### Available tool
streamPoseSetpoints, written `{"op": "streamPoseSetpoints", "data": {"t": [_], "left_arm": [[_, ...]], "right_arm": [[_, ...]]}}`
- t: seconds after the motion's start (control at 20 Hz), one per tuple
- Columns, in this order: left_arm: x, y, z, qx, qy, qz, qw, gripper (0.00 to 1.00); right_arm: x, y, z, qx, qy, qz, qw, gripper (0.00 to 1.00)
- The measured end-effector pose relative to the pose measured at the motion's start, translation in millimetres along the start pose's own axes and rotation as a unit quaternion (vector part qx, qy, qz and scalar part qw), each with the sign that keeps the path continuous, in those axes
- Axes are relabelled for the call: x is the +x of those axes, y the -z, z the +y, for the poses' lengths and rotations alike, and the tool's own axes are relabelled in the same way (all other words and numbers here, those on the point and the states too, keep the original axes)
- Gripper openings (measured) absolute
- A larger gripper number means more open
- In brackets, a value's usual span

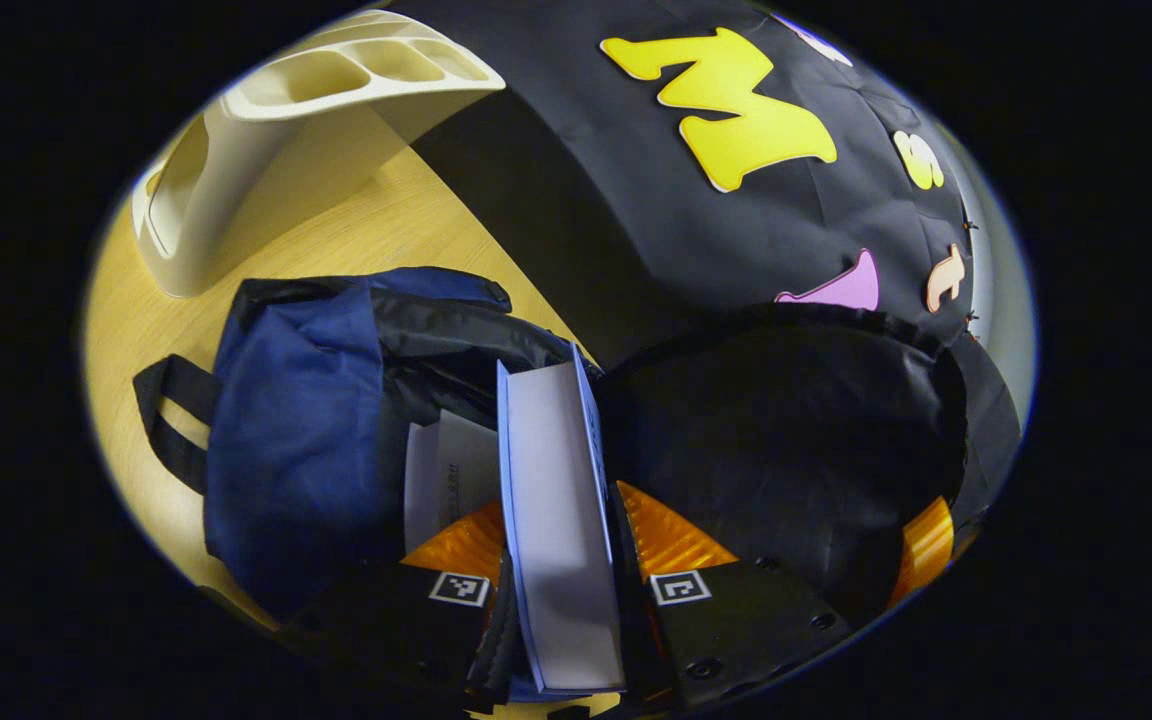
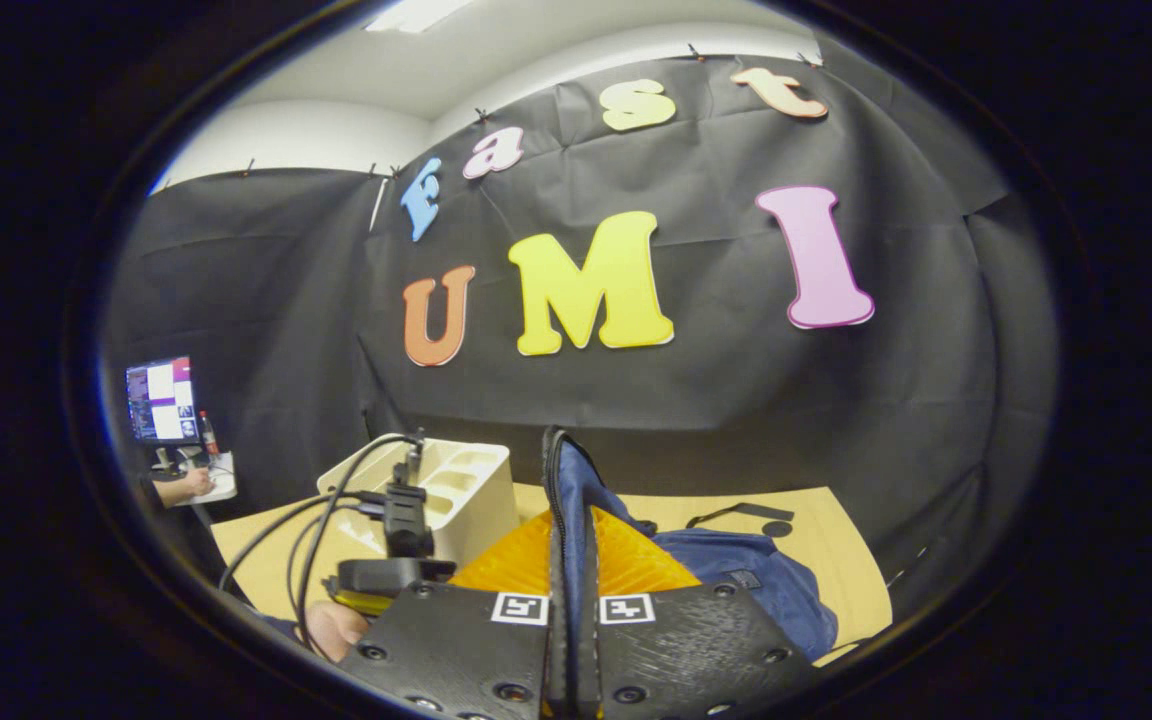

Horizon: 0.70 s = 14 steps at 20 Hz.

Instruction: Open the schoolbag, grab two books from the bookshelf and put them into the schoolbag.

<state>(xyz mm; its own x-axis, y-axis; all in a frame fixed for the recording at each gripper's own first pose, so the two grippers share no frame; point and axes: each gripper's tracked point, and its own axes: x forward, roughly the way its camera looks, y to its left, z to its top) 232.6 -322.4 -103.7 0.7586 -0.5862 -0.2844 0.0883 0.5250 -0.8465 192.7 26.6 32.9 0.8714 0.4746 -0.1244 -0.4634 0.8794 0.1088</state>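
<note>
Already one book [image 1: 561, 520] is on its way in: a blue-covered volume, pale page edges up, stands clamped between the fingers of the left gripper [image 1: 568, 590], which press on its two covers. Its long axis runs straight ahead from those fingers, pointing into the open mouth of the navy schoolbag [image 1: 306, 440] that lies on the wooden surface [image 1: 136, 330] directly beyond. A second book [image 1: 446, 480], pale-covered, appears to sit already inside the opening, just left of the held one. The way I judge it, the coming move turns on sliding the held book forward along its own length, beside that other one, so the left gripper is the one placed to do it. On the right of the mouth the bag's black flap [image 1: 786, 430] is lifted up and back. In the right gripper view you see why: the right gripper [image 2: 571, 610] has its fingers closed on the bag's blue zippered edge [image 2: 566, 480], holding it upright. That view also takes in the cream bookshelf [image 2: 456, 490] behind the bag, the left gripper's cables and holding hand [image 2: 331, 625], and a monitor [image 2: 162, 400] far off. From the left gripper view the bookshelf [image 1: 336, 90] stands beyond the bag, its slots looking bare.
</note>
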Motion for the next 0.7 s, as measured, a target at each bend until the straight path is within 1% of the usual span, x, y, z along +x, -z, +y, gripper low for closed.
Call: {"op": "streamPoseSetpoints", "data": {"t": [0.1,0.15,0.2,0.3,0.35,0.4,0.45,0.5,0.55,0.6,0.65,0.7], "left_arm": [[9,4,1,-0.011,0.008,-0.002,1.0,0.4],[12,5,2,-0.014,0.012,-0.004,1.0,0.4],[16,7,3,-0.014,0.014,-0.008,1.0,0.45],[20,6,9,-0.01,0.006,-0.02,1.0,0.46],[20,6,15,-0.005,-0.007,-0.02,1.0,0.49],[20,5,26,0.003,-0.038,-0.015,0.999,0.56],[22,5,27,0.012,-0.038,-0.006,0.999,0.67],[16,5,28,0.019,-0.041,-0.006,0.999,0.67],[16,5,27,0.02,-0.043,-0.001,0.999,0.7],[15,5,29,0.021,-0.051,0.003,0.998,0.79],[14,6,29,0.023,-0.056,0.008,0.998,0.71],[11,5,31,0.029,-0.065,0.011,0.997,0.72]], "right_arm": [[-1,-2,-3,-0.002,0.003,-0.005,1.0,0.04],[-2,-1,-3,0.0,0.001,-0.006,1.0,0.04],[-2,-1,-4,0.002,0.001,-0.006,1.0,0.04],[-1,2,-14,0.01,0.008,-0.008,1.0,0.04],[-1,2,-21,0.015,0.017,-0.012,1.0,0.04],[1,4,-28,0.019,0.027,-0.013,0.999,0.04],[1,9,-34,0.025,0.033,-0.008,0.999,0.04],[2,11,-38,0.034,0.037,-0.008,0.999,0.04],[0,14,-43,0.038,0.041,-0.005,0.998,0.02],[0,16,-46,0.04,0.044,-0.003,0.998,0.04],[-2,18,-48,0.042,0.047,-0.001,0.998,0.02],[-3,19,-51,0.044,0.051,0.001,0.998,0.02]]}}
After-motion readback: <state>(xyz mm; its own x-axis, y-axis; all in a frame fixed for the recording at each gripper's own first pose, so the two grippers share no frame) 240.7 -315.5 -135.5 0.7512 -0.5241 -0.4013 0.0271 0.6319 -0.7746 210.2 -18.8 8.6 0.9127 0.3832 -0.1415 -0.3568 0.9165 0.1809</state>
